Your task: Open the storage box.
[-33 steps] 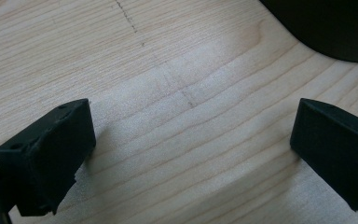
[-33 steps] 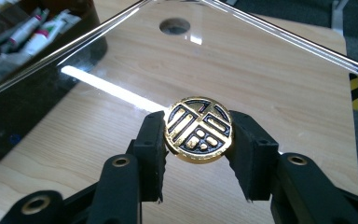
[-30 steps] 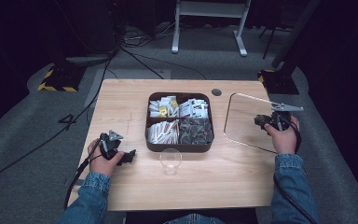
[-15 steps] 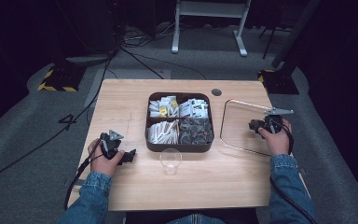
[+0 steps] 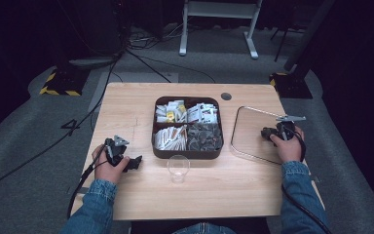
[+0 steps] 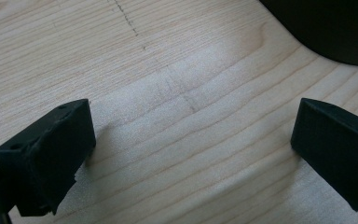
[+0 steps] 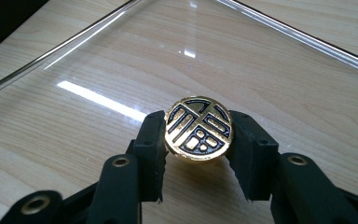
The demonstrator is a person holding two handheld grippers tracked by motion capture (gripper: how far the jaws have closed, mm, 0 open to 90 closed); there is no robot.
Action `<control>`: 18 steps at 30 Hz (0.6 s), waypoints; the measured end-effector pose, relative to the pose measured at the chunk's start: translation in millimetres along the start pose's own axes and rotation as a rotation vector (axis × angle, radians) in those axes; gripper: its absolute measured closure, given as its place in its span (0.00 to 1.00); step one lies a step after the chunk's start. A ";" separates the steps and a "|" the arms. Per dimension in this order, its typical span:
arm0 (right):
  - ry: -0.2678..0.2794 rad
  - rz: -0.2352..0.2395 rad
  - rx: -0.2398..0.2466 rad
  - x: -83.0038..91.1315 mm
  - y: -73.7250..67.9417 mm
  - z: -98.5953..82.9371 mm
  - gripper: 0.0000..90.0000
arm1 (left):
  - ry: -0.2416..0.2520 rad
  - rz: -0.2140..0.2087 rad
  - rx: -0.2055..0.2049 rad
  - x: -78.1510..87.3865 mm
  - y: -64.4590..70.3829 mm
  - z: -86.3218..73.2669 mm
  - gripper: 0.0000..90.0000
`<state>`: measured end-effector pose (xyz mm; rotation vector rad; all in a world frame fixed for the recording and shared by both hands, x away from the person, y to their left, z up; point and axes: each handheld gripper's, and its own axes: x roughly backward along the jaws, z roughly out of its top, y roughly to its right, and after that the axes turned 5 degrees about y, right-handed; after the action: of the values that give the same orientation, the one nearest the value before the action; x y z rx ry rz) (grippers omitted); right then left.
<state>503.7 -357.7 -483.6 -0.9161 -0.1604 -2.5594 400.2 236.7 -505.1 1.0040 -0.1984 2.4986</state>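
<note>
Dark floor surrounds your light wooden table (image 5: 126, 105). Your right gripper (image 7: 198, 154) pinches the round gold knob (image 7: 199, 129) of a clear glass lid (image 5: 253, 131), already off the dark divided box (image 5: 187, 153). Your left gripper (image 6: 191, 140) rests wide apart, holding nothing.

On the table (image 5: 126, 112), the compartment box (image 5: 187, 127) sits centre, the cup (image 5: 178, 168) before it, the clear lid (image 5: 253, 131) to its right.

Wooden table (image 5: 126, 102) on grey floor (image 5: 24, 122).
</note>
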 end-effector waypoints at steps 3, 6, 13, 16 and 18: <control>0.000 0.002 0.001 -2.2 1.3 -0.7 0.65 | 0.000 0.000 0.000 0.0 0.0 0.0 0.00; 0.002 -0.004 -0.008 -3.1 1.9 -2.7 0.65 | 0.000 0.001 0.001 0.0 0.1 0.0 0.00; -0.001 -0.002 -0.028 -1.9 1.1 -1.5 0.62 | 0.000 0.001 0.001 0.0 0.1 0.0 0.00; 0.018 -0.015 -0.033 -0.3 -0.4 0.2 0.55 | -0.001 -0.001 -0.005 -0.1 -0.4 0.2 0.00; 0.030 -0.025 -0.042 1.2 -0.5 1.0 0.52 | -0.001 -0.002 -0.005 -0.1 -0.5 0.2 0.00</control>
<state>503.2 -357.4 -482.1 -0.8963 -0.1103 -2.6074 400.7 237.1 -505.1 1.0023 -0.2041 2.4944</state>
